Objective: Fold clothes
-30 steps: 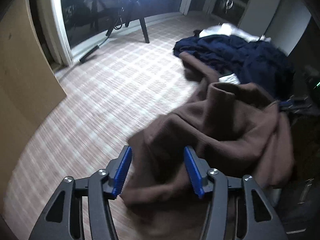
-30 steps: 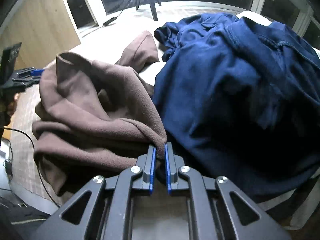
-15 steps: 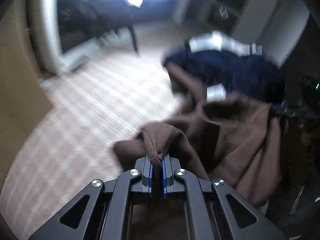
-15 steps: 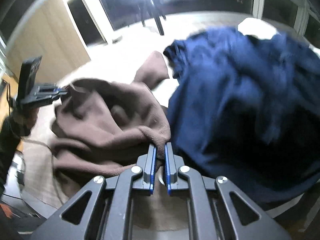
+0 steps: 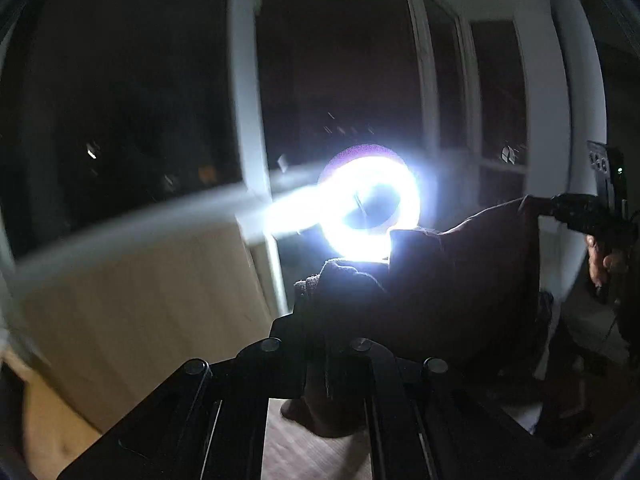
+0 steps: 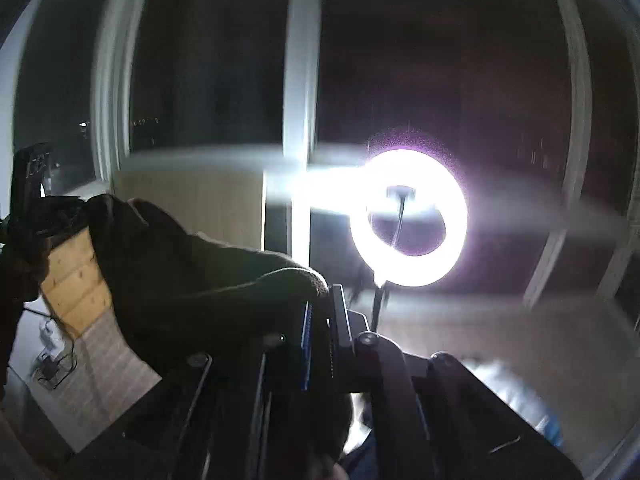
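Both wrist cameras are now tilting up toward the dark windows [image 5: 340, 80] and a glaring ring light [image 6: 408, 220], where half a second ago they were looking down on patterned carpet and a heap of laundry. The navy garment that filled the right side of the earlier right wrist view is no longer showing; only a blurred pale-and-blue patch is sitting at the lower right of that view.

The brown fleece garment [image 5: 452, 280], earlier slumped on the floor, is now hanging in the air, stretching between the two grippers and reading nearly black against the glare. A strip of the patterned floor [image 6: 116, 356] is showing below it on the left of the right wrist view, beside a wooden panel [image 5: 140, 300].

The left gripper [image 5: 316, 320] is pinching a bunched fold of the fleece, fingers pressed together as they were half a second ago. The right gripper [image 6: 320, 320] is likewise clamping a fleece edge between its blue pads [image 6: 306, 344], its hold unchanged. Each gripper is appearing at the far end of the cloth in the other's view, motion blur smearing the window frames.
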Demonstrator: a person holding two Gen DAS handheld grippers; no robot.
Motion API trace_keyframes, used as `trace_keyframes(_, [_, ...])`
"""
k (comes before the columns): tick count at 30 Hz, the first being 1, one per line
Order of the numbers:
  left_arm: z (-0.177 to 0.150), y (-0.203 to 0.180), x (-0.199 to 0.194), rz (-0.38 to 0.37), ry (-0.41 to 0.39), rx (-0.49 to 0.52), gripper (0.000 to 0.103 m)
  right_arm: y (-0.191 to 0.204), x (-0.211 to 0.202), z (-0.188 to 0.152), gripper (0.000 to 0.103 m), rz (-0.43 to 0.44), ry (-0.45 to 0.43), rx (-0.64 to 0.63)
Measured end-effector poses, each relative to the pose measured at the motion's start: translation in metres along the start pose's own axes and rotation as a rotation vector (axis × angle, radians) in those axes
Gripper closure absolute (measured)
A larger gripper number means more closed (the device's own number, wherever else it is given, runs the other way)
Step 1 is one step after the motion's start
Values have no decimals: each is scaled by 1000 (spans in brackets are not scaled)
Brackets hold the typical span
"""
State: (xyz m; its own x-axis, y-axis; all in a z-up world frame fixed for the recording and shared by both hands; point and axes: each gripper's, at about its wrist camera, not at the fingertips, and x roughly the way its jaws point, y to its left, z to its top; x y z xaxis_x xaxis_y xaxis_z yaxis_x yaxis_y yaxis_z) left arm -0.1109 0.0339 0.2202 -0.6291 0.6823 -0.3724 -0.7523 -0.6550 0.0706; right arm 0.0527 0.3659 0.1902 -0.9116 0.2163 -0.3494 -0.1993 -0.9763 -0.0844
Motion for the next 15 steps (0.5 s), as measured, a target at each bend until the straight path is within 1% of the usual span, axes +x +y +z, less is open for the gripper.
trace_keyframes(4, [25,-9,-64,85,-82,11,98,-1,-53,43,96,-7,-138,-16])
trace_keyframes(6, [38,-14,-96,127,-123,17,98,1,-73,50,96,-18,-188,-26])
trace_keyframes(8, [39,-22,-114,162,-134,41,98,5,-89,53,96,-24,-231,-36])
trace_keyframes(10, [39,-29,-129,192,-136,62,98,7,-98,53,96,-17,-255,-37])
trace_keyframes(13, [15,-8,-83,204,-34,28,98,11,-101,49,96,-17,-269,-47])
trace_keyframes(15, [-1,5,-53,212,35,5,98,16,-93,46,96,-25,-265,-66])
